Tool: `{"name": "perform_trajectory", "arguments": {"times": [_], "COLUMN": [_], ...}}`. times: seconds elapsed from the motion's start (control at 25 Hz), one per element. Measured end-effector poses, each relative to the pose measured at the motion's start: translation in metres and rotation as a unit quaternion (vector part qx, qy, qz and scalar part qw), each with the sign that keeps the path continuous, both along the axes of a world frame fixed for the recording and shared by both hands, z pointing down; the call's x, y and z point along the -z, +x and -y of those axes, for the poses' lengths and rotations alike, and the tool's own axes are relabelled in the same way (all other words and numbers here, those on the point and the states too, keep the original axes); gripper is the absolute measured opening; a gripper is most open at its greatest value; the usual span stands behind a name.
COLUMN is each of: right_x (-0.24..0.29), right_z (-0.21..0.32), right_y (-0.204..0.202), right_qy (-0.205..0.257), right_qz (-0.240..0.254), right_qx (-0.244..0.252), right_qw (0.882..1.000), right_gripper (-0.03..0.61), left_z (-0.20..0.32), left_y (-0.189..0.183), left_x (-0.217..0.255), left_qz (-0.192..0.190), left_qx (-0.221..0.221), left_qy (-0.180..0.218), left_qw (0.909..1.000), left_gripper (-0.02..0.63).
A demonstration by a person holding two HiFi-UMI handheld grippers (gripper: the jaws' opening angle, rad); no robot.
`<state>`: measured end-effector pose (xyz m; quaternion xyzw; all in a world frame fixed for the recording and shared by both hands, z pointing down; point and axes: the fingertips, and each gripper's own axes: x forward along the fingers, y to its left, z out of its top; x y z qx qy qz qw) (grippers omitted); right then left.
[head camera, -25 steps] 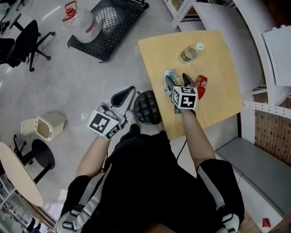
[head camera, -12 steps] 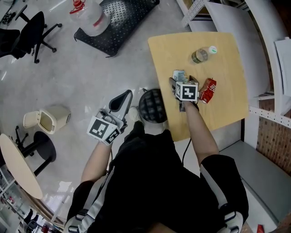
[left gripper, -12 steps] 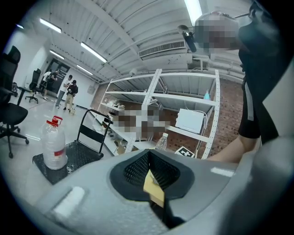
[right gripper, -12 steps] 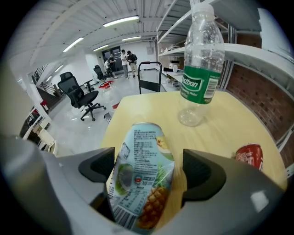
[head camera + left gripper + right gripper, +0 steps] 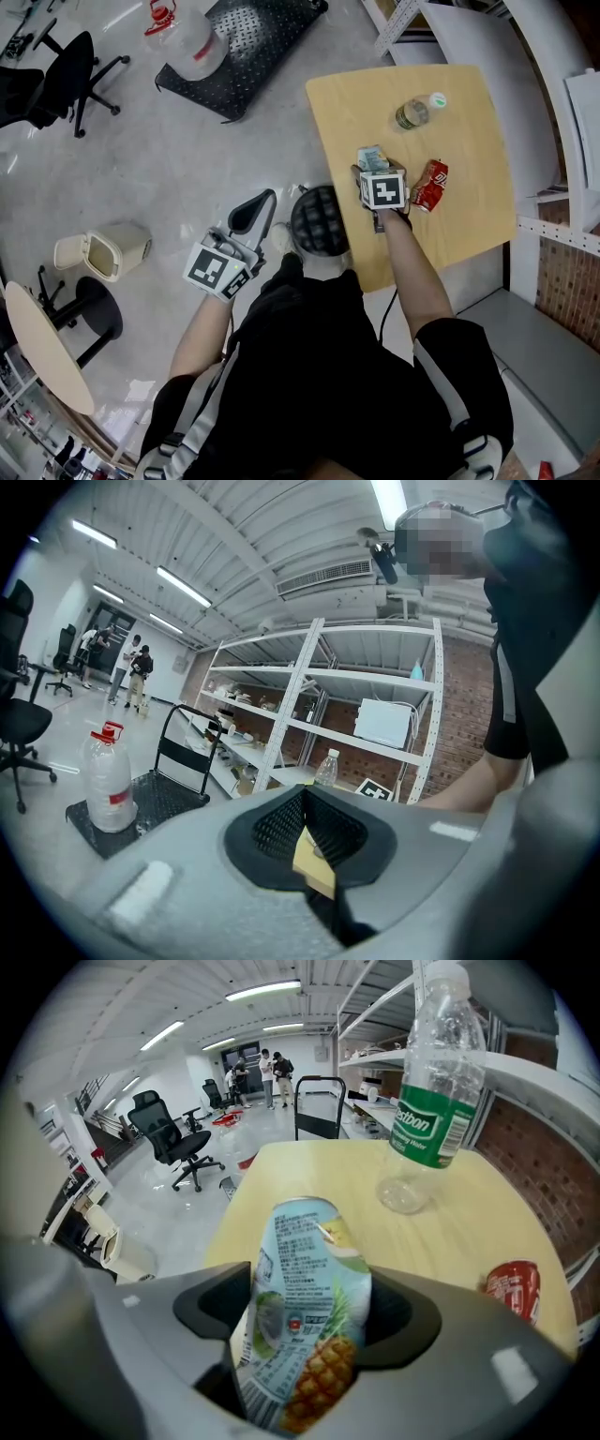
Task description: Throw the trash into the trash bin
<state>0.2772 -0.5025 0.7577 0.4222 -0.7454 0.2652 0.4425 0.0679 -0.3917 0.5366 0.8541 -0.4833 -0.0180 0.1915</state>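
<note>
On the square wooden table [image 5: 469,225] my right gripper [image 5: 371,161] points steeply down, shut on a crushed pale-blue can [image 5: 372,155]. In the right gripper view that pineapple-print can [image 5: 305,1279] fills the gap between the pads; the jaws have just been closing on it. A crushed red can [image 5: 430,186] lies to its right. A clear plastic bottle [image 5: 410,113] stands farther back. The beige trash bin [image 5: 103,253], lid open, sits on the floor far left. My left gripper [image 5: 258,202] hangs shut and empty off the table's left side.
A round black stool [image 5: 317,220] stands at the table's left edge. A black cart [image 5: 244,42] with a water jug [image 5: 192,42] is at the back, an office chair [image 5: 56,80] at far left. A small round table [image 5: 42,347] is near the bin. Shelving lines the right wall.
My right gripper has dropped onto the pale-blue can and its jaws now grip it. The left gripper has shifted only slightly.
</note>
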Motion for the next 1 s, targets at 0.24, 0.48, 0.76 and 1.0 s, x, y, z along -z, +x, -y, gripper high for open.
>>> {"name": "perform_trajectory", "arguments": {"times": [0.24,0.48,0.76,1.0], "right_x": [0.019,0.069,0.162,0.235], "right_z": [-0.003,-0.008,-0.009,-0.013], "right_y": [0.0,0.005,0.019,0.06], "right_qy": [0.034,0.096,0.197,0.274], "right_qz": [0.0,0.048,0.144,0.198], "right_qx": [0.016,0.02,0.028,0.041], "right_qw": [0.999,0.994,0.969,0.94], "right_gripper": [0.305,0.301,0.298,0.298], "left_z": [0.003,0.003,0.003,0.006], "left_y": [-0.001,0.025,0.064,0.101], "left_x": [0.015,0.033,0.048,0.069], "left_qz": [0.007,0.011,0.01,0.019], "left_qx": [0.004,-0.011,-0.02,-0.008], "left_qy": [0.023,0.039,0.061,0.1], "left_qw": [0.9997,0.9991,0.9979,0.9948], "left_gripper": [0.0,0.0,0.0,0.0]}}
